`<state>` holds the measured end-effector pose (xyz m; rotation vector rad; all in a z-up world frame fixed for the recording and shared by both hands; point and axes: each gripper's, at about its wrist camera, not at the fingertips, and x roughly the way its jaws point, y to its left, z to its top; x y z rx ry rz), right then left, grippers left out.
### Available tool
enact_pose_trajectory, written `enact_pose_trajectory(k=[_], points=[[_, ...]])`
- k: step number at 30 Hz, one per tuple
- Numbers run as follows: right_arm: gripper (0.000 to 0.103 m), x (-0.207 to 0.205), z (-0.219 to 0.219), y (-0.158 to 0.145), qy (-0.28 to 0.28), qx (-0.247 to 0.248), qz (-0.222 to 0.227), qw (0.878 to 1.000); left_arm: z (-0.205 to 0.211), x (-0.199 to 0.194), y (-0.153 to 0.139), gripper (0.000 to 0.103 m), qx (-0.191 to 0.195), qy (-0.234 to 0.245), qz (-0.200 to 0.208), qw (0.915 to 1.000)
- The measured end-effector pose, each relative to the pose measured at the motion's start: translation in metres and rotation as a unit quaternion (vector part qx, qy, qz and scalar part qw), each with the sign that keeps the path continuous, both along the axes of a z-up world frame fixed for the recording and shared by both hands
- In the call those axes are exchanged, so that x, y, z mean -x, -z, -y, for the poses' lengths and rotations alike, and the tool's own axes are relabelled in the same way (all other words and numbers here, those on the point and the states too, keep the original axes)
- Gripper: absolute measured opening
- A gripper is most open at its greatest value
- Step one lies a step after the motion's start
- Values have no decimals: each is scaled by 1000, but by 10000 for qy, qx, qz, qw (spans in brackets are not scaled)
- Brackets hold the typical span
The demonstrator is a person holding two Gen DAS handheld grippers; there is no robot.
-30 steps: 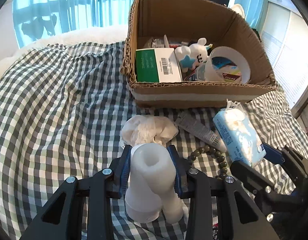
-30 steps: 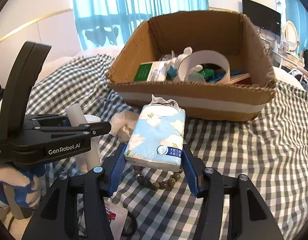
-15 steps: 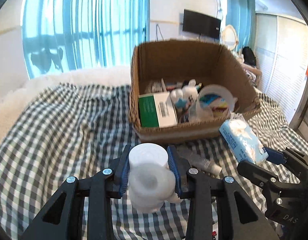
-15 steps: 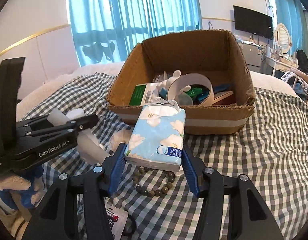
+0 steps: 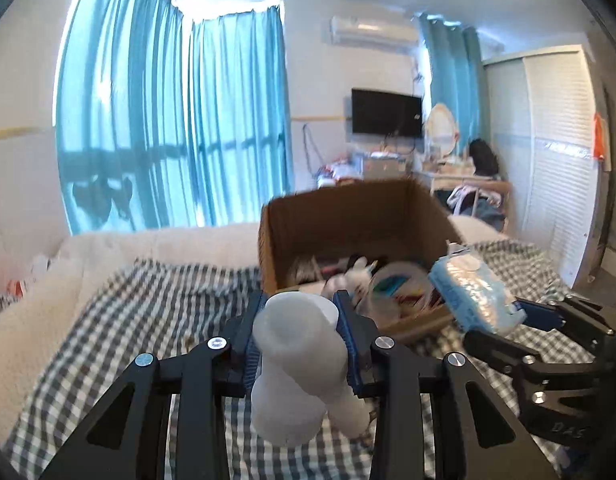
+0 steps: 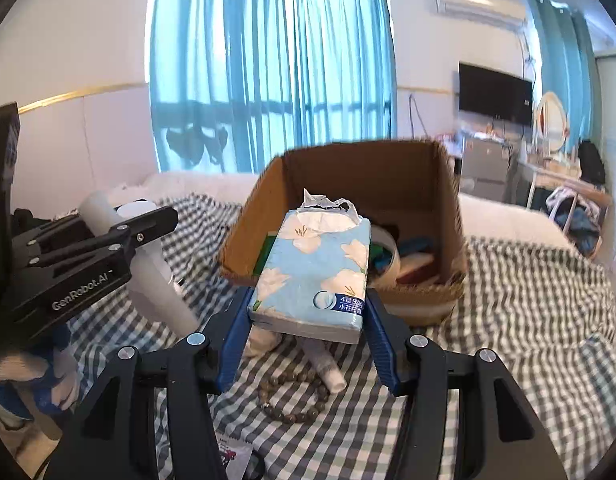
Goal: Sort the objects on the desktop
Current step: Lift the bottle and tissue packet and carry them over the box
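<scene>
My left gripper (image 5: pixel 299 312) is shut on a white plastic container (image 5: pixel 295 364), held in the air in front of the open cardboard box (image 5: pixel 348 216). The same container (image 6: pixel 147 268) shows at the left of the right wrist view. My right gripper (image 6: pixel 308 308) is shut on a light-blue tissue pack (image 6: pixel 312 276) with white flowers, raised before the box (image 6: pixel 448 200). That pack (image 5: pixel 472 300) appears to the right in the left wrist view. The box holds a tape roll (image 5: pixel 400 280), a white plush toy (image 5: pixel 350 276) and other items.
On the checked cloth (image 6: pixel 528 320) below my right gripper lie a bead bracelet (image 6: pixel 291 396), a small tube (image 6: pixel 328 368), a crumpled white cloth (image 6: pixel 263 340) and a small packet (image 6: pixel 231 456). Blue curtains, a wall TV and a dresser stand behind the bed.
Both grippers have risen from the cloth with their objects and tilted up; the view now takes in the room. The box looks lower and farther in both views.
</scene>
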<state>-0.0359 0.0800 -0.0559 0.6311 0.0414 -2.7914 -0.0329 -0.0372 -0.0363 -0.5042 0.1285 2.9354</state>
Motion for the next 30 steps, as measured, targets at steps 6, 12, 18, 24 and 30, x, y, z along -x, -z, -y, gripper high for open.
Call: enact_pose_trajectory(k=[6,12,18,24,30], points=[[53,-16,-5,-27,47,2,-437,9990,-8,-14,-30,33,-68,216,-278,9994],[53,-34,-10,-57,104,-3,-849,9963,-9,-23,-57,33,-129,345,-491,9981],[54,-43,-12,-80,138,-9,-1111,9937,-3,-23,-79,33,-226,296,-595,9975],[54,-41,-18,-93,147,60,-1187,9928,0,-16,-90,33,-276,241,-712,9968],[54,-35,-25,-102,178,28,-1262,9918,-4,-6,-99,33,-311,283,-814,9958]])
